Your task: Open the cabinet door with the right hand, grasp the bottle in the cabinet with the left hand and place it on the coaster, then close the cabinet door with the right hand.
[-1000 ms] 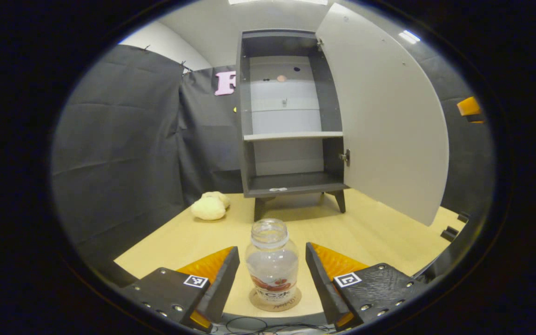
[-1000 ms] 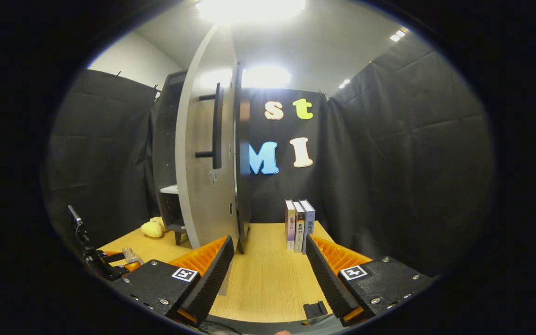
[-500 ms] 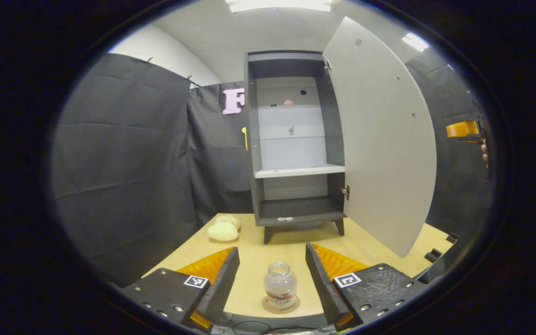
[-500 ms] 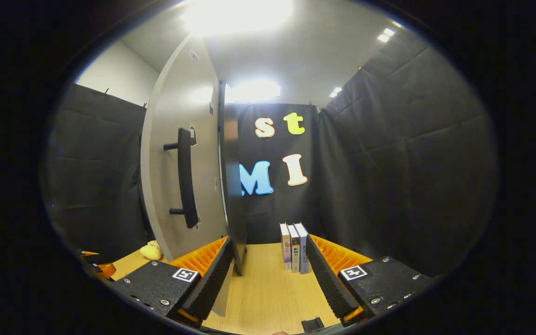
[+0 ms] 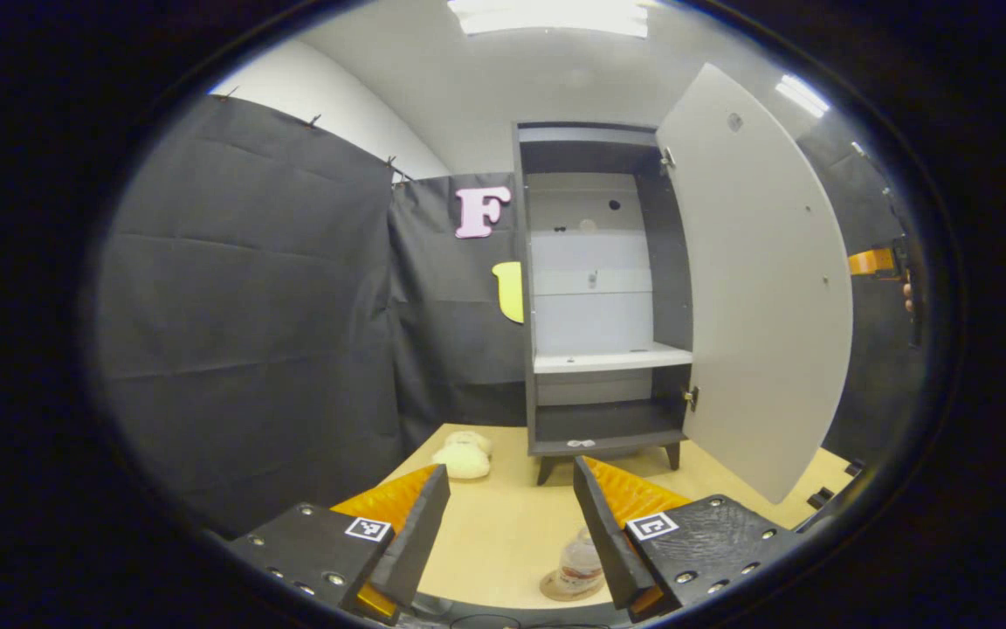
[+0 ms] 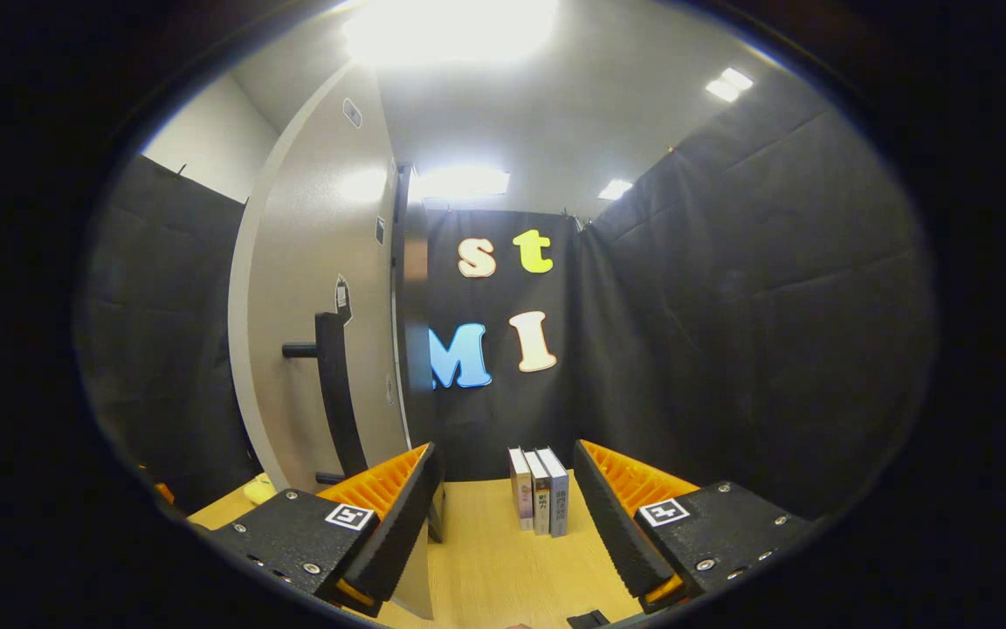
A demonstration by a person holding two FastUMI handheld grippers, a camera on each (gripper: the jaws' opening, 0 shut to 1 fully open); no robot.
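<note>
Left gripper point(image 5: 512, 524) backed off, fingers apart; clear uncapped bottle point(image 5: 580, 563) upright on round coaster point(image 5: 566, 589).

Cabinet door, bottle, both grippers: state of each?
Door: open wide.
Bottle: upright on the coaster, uncapped, released.
Left gripper: open, holding nothing.
Right gripper: open, holding nothing, beside the door handle.
Books: upright.

1. A clear bottle point(image 5: 579, 566) with a red-printed label stands upright on a round tan coaster point(image 5: 561, 590) near the tabletop's front edge.
2. The dark cabinet point(image 5: 603, 297) stands at the tabletop's far edge, shelves bare.
3. Its pale cabinet door point(image 5: 761, 288) hangs wide open; a dark bar handle point(image 6: 333, 397) is on its outer face.
</note>
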